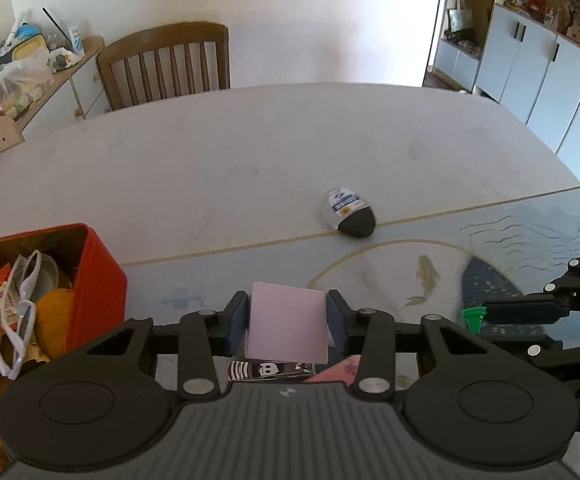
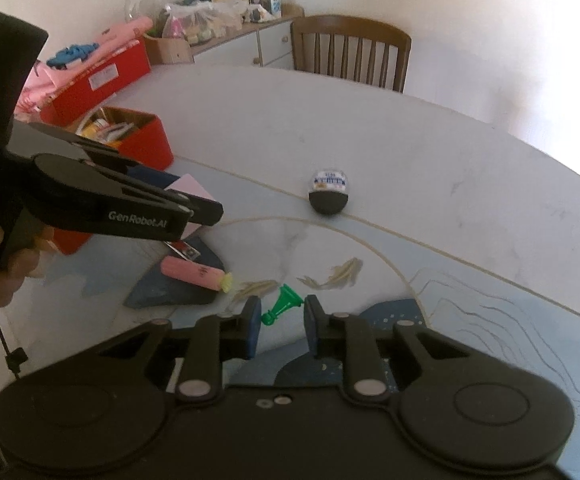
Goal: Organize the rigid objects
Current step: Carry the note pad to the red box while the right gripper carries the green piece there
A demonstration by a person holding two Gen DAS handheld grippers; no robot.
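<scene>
My left gripper [image 1: 287,316] is shut on a flat pink square block [image 1: 288,326] and holds it above the table; the block also shows in the right wrist view [image 2: 192,189]. Under it lie a nail clipper [image 1: 270,371] and a pink highlighter [image 2: 194,274]. My right gripper [image 2: 280,320] is open low over the table, with a small green plastic piece [image 2: 284,304] lying just ahead of its fingertips. A black-and-clear capsule [image 1: 349,214] lies further out on the table [image 1: 210,168]. A red tin box [image 1: 98,276] with several items stands to the left.
A wooden chair [image 1: 166,64] stands at the table's far edge. A cluttered sideboard [image 1: 30,72] is at the back left. A second red box [image 2: 98,76] with pink items sits on the table. White cabinets [image 1: 537,72] stand at right.
</scene>
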